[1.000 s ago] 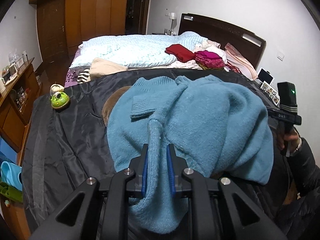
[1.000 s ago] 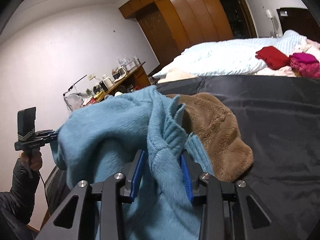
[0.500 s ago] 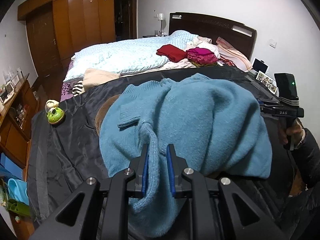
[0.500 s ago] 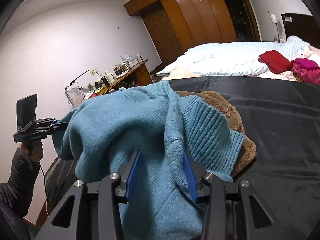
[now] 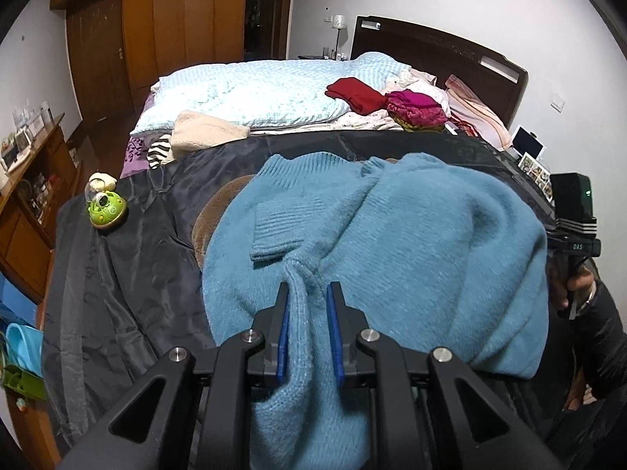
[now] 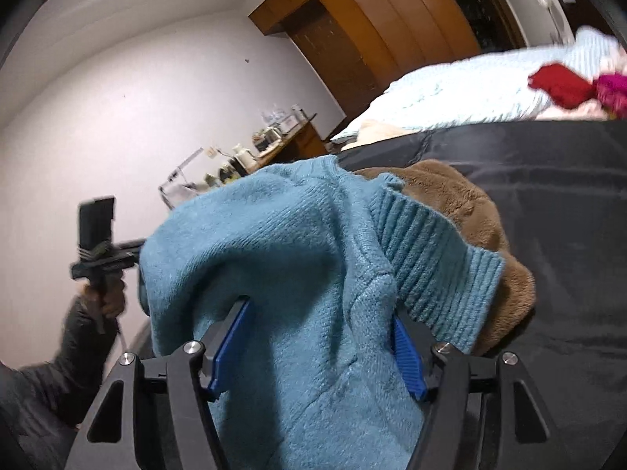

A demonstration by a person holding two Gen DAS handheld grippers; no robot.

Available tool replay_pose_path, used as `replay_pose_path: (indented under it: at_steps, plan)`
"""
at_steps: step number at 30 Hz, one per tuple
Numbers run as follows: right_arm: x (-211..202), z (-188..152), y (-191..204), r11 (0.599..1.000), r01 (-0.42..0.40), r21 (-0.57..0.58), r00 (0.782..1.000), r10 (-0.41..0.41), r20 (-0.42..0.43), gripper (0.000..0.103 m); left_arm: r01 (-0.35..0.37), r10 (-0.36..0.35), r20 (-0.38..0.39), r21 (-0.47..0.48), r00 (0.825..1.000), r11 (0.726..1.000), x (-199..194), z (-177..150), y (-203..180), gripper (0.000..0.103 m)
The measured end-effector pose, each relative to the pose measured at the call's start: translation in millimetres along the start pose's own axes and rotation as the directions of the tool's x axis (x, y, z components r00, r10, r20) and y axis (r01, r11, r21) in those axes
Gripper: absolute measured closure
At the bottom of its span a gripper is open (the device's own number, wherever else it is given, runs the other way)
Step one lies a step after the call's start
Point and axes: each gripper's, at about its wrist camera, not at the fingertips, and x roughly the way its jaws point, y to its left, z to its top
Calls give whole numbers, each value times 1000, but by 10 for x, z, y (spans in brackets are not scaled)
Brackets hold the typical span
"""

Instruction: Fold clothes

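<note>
A teal knit sweater (image 5: 411,243) lies bunched on the black sheet (image 5: 129,274), over a brown fleece garment (image 5: 213,215). My left gripper (image 5: 307,301) is shut on a fold of the sweater near its hem. In the right wrist view the sweater (image 6: 282,258) drapes over my right gripper (image 6: 317,313), whose jaws stand wide apart with cloth between them, loose. The brown fleece (image 6: 470,211) lies beyond the ribbed cuff (image 6: 431,250). Each view shows the other hand-held gripper at its edge.
A green toy (image 5: 106,207) sits on the sheet at left. Behind are a pale blue quilt (image 5: 250,90), a cream garment (image 5: 207,129), red (image 5: 352,92) and magenta (image 5: 415,103) clothes, and a headboard. A wooden dresser (image 5: 27,180) stands at left.
My right gripper's jaws have spread wide and let go of the sweater, and the view has tilted. My left gripper stays shut on its fold; the sweater has settled lower.
</note>
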Motion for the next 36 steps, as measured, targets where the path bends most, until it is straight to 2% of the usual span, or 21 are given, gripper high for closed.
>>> replay_pose_path:
  at_steps: [3, 8, 9, 10, 11, 13, 15, 17, 18, 19, 20, 22, 23, 27, 29, 32, 36]
  plan:
    - [83, 13, -99, 999, -32, 37, 999, 32, -9, 35, 11, -11, -5, 1, 1000, 1000, 37, 39, 12, 82]
    - [193, -4, -26, 999, 43, 13, 999, -43, -23, 36, 1, -1, -24, 34, 1000, 999, 78, 28, -52, 80]
    - [176, -7, 5, 998, 55, 9, 998, -55, -15, 41, -3, 4, -25, 36, 1000, 999, 81, 26, -63, 80]
    - [150, -7, 37, 998, 63, 7, 998, -63, -4, 57, -9, 10, -23, 35, 1000, 999, 75, 21, -71, 80]
    - [113, -8, 86, 997, 83, -4, 997, -83, 8, 66, -16, 16, -19, 33, 1000, 999, 62, 14, -75, 80]
    - [16, -10, 223, 988, 147, -41, 989, -145, 39, 78, -30, 30, -10, 29, 1000, 999, 34, -1, -87, 80]
    - [-112, -26, 384, 969, 231, -90, 971, -224, 80, 82, -60, 59, 12, 39, 998, 997, -36, -47, -125, 80]
    - [-273, -56, 568, 935, 323, -144, 942, -304, 141, 84, -102, 99, 46, 57, 994, 993, -142, -115, -184, 81]
    - [-351, -79, 681, 904, 390, -174, 915, -357, 189, 85, -112, 109, 61, 58, 992, 992, -197, -154, -207, 81]
    - [-416, -111, 803, 861, 467, -203, 875, -417, 245, 85, -113, 109, 74, 51, 991, 992, -253, -198, -224, 81]
    - [-480, -144, 925, 810, 541, -227, 830, -470, 301, 86, -113, 109, 87, 43, 990, 993, -309, -242, -240, 81]
    - [-610, -209, 1168, 688, 679, -256, 720, -556, 416, 88, -114, 110, 111, 31, 988, 993, -417, -331, -275, 81]
    - [-661, -234, 1255, 646, 720, -256, 678, -575, 457, 88, -112, 108, 121, 34, 987, 993, -468, -379, -306, 81]
    - [-741, -302, 1423, 602, 767, -223, 612, -581, 536, 88, -101, 88, 135, 94, 987, 990, -592, -585, -507, 81]
    - [-733, -380, 1573, 538, 812, -226, 551, -582, 598, 88, -99, 82, 129, 124, 988, 987, -598, -655, -593, 81]
    - [-796, -531, 1879, 452, 865, -220, 461, -538, 705, 88, -111, 96, 115, 135, 989, 985, -547, -724, -659, 81]
    - [-948, -653, 2321, 376, 911, -171, 339, -444, 829, 88, -112, 102, 120, 80, 988, 990, -514, -743, -586, 81]
